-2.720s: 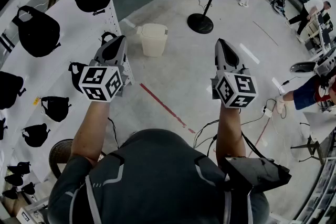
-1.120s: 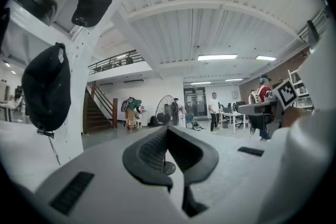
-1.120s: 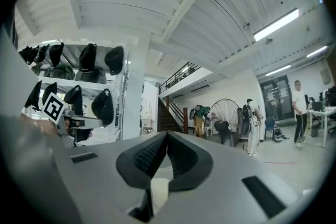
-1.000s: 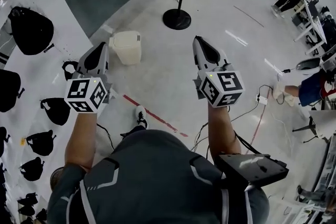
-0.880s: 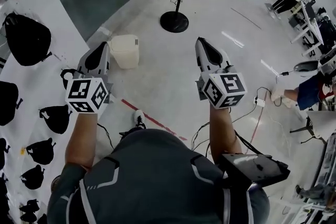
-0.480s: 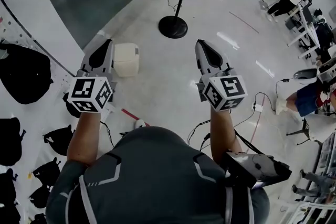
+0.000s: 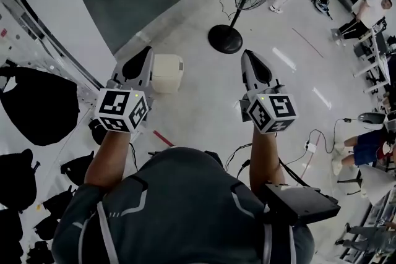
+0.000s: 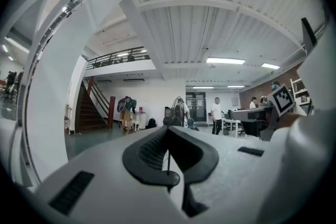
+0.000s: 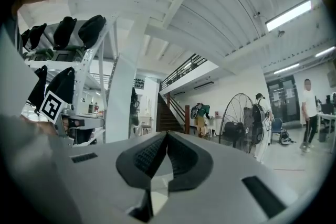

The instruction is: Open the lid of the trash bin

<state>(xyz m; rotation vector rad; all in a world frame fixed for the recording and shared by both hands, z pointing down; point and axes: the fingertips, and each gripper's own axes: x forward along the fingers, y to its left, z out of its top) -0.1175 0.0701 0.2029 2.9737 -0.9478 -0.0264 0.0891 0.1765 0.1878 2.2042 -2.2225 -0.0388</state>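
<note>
The hall had a pale, polished floor, with a standing fan (image 7: 225, 38) ahead and a white wall of hung black bags (image 7: 34, 97) to the person's left. The trash bin (image 7: 168, 73), cream-coloured with its lid apparently down, stood on the floor ahead. In the head view it showed just beside the tip of the left gripper (image 7: 141, 57), which hid part of it. The right gripper (image 7: 252, 61) was held well apart from it. Both grippers were carried level, looking out across the hall, so neither gripper view showed the bin. In those 2 views the jaws of each stood pressed together with nothing between them (only floor showed through the gap behind the tips). The step in hand looked like the approach. To do it well, the person probably needed to come closer, tip 1 gripper down until the lid showed between its jaws, part them, and take the lid's front edge squarely. Lifting slowly would keep the light bin from tipping.
</note>
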